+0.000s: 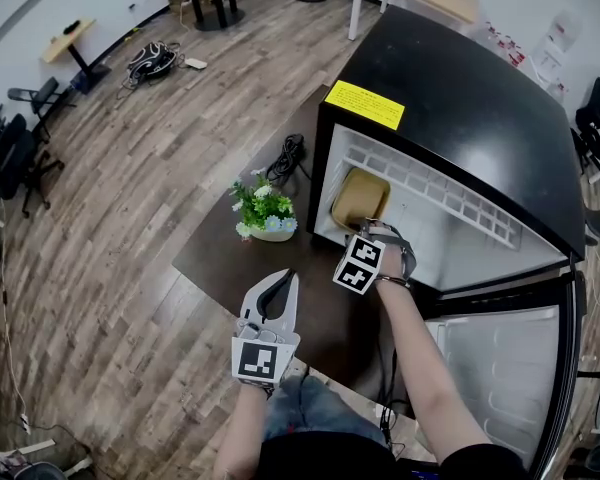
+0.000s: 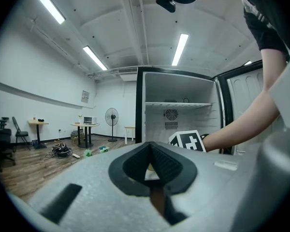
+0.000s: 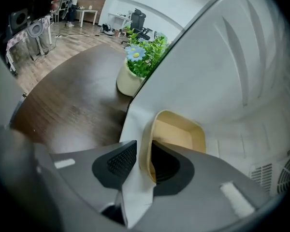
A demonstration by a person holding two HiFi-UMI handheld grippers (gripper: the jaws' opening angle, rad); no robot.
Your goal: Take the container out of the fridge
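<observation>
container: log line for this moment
container in fridge | right gripper shut on its rim | left gripper shut, empty

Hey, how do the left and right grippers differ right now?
The left gripper has jaws together, empty; the right gripper has jaws clamped on the container wall. The left gripper hangs over the table; the right gripper reaches into the fridge. Both carry marker cubes.

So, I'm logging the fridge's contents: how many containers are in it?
1: the tan container on the fridge floor, left side, its wall between the jaws of the right gripper. Deeper corners may hide more.
</observation>
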